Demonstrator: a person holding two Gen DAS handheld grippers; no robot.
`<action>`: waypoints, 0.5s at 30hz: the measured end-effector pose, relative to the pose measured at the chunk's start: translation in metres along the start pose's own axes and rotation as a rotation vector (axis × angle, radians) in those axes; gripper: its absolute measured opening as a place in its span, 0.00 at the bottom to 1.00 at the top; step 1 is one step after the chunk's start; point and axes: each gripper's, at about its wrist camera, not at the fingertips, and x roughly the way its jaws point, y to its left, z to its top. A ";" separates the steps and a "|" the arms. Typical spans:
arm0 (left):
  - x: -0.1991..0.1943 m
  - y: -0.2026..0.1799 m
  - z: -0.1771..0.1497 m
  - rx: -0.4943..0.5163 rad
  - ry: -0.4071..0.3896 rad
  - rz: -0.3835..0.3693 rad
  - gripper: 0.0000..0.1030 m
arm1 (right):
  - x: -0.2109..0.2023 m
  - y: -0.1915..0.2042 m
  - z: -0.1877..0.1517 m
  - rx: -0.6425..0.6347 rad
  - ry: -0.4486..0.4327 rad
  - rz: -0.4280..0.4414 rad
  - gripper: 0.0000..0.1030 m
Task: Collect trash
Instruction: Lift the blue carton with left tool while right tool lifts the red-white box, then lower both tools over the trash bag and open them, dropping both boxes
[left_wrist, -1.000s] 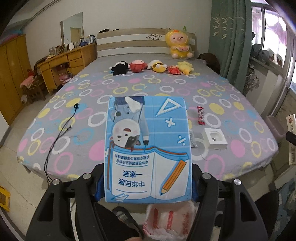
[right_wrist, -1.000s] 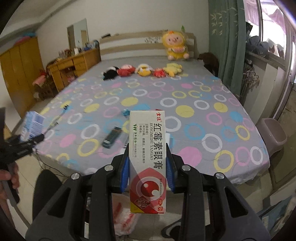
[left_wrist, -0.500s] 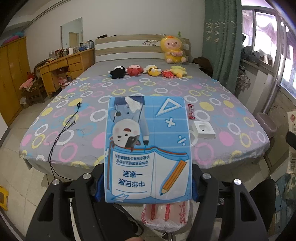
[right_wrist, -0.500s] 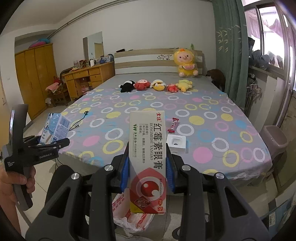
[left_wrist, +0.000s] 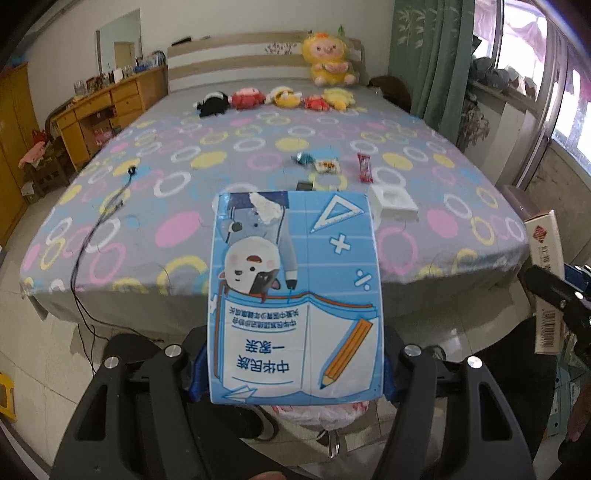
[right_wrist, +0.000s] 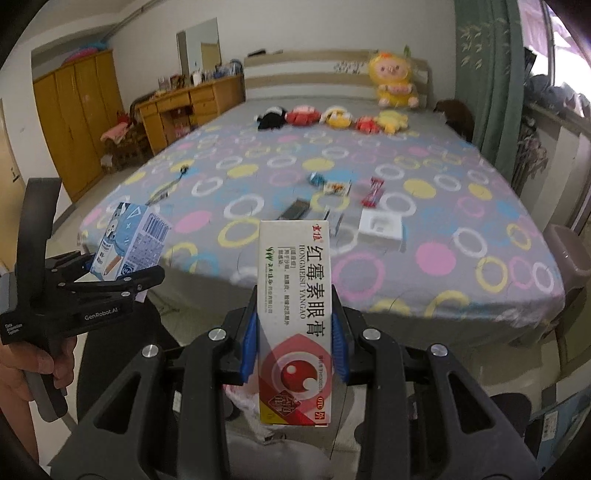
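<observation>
My left gripper (left_wrist: 295, 373) is shut on a blue milk carton (left_wrist: 295, 295) with a cartoon cow and a pencil printed on it. My right gripper (right_wrist: 295, 343) is shut on a white and red ointment box (right_wrist: 295, 317). Both are held above the floor in front of the bed (left_wrist: 192, 229). A white plastic bag (left_wrist: 317, 410) with red print lies on the floor below the left gripper. More litter lies on the bed: a red wrapper (right_wrist: 373, 191), a white box (right_wrist: 380, 226), a blue wrapper (right_wrist: 317, 179), a small packet (right_wrist: 337, 187) and a dark bar (right_wrist: 293, 209).
Several plush toys (left_wrist: 277, 98) sit in a row near the headboard. A black cable (left_wrist: 99, 218) runs off the bed's left side to the floor. A wooden dresser (right_wrist: 184, 107) and wardrobe stand at the left. A pink bin (right_wrist: 565, 254) and green curtains are at the right.
Both grippers have pulled back from the bed and out over the floor, each still holding its item. More litter on the bed has come into view.
</observation>
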 end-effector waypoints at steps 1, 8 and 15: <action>0.005 0.000 -0.002 -0.004 0.009 0.002 0.63 | 0.009 0.002 -0.003 -0.002 0.021 0.006 0.31; 0.065 -0.001 -0.027 -0.023 0.154 -0.030 0.63 | 0.066 0.006 -0.024 -0.003 0.145 0.043 0.31; 0.136 -0.002 -0.050 -0.051 0.295 -0.025 0.63 | 0.137 0.007 -0.046 -0.019 0.287 0.064 0.31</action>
